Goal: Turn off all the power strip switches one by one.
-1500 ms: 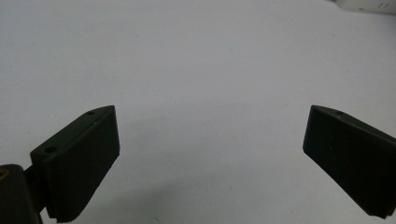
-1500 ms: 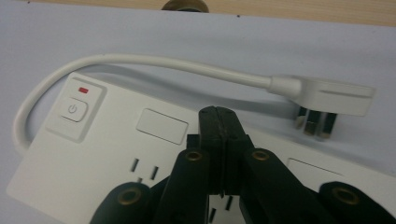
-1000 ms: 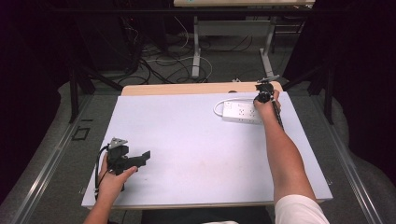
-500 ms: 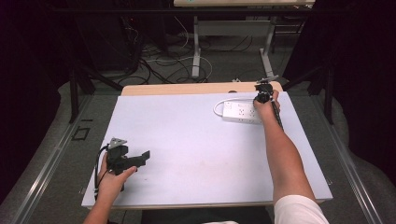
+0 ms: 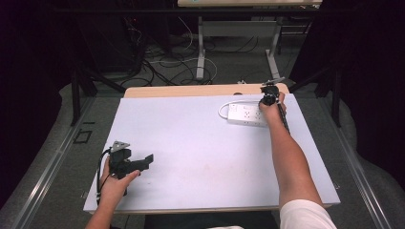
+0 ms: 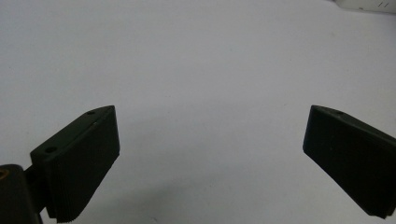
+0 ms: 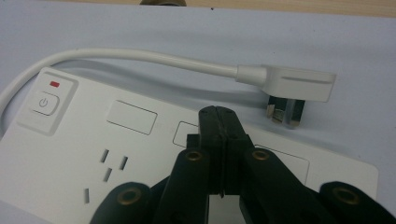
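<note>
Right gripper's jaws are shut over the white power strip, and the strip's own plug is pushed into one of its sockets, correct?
Not quite. The right gripper view shows the plug lying loose on the table beside the power strip, prongs bare. The right gripper is shut over the strip.

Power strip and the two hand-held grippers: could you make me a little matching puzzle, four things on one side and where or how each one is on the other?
Things:
1. power strip
2. plug
3. left gripper
4. right gripper

States:
A. jaws wide apart over bare table
B. jaws shut together, above the strip's top face
C. lies flat at the far right part of the table
D. lies unplugged on the table beside the strip, pins bare

Pairs: 1-C, 2-D, 3-A, 4-B
</note>
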Tool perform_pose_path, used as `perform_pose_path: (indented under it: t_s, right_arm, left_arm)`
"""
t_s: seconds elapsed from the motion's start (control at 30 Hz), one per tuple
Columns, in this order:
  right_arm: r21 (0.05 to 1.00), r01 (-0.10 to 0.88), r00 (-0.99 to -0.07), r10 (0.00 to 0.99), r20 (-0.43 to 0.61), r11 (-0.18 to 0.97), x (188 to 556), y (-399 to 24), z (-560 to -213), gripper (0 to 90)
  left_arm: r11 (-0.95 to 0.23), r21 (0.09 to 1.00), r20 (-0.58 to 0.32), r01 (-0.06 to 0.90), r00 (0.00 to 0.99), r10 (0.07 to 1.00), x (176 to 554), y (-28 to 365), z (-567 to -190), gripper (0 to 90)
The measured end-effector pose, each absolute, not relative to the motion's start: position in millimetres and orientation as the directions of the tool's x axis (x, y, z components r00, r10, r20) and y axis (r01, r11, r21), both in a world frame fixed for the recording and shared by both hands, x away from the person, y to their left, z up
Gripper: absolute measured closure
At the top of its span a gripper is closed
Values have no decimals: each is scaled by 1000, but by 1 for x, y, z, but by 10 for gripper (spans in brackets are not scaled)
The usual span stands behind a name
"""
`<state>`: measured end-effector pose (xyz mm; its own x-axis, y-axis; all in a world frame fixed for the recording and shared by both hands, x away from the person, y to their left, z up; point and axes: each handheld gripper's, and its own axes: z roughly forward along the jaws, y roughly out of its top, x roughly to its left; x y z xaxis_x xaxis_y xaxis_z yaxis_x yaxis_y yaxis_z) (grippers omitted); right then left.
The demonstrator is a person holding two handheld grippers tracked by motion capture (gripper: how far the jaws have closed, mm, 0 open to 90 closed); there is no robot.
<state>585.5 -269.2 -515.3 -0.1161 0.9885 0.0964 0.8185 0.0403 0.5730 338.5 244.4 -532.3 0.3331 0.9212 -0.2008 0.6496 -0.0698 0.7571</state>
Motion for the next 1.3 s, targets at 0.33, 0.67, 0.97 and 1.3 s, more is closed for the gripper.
perform_pose_path:
  t_s: [0.33,0.67,0.97,1.3]
  right_arm:
    - [572,819,-127,987,94,51,586,-268,-516,900]
    - [572,820,-115,988,106,35,583,-272,-518,900]
    - [574,818,-118,987,111,34,582,-275,-518,900]
    - [577,816,-113,989,98,36,582,-274,-518,900]
  left_arm:
    - [-71,758,-199,649,333,922,338,245,-532,38]
    - [-72,756,-200,650,334,921,338,245,-532,38]
    - [-78,756,-196,650,338,921,339,243,-532,38]
    - [-78,752,-201,654,341,918,338,244,-531,38]
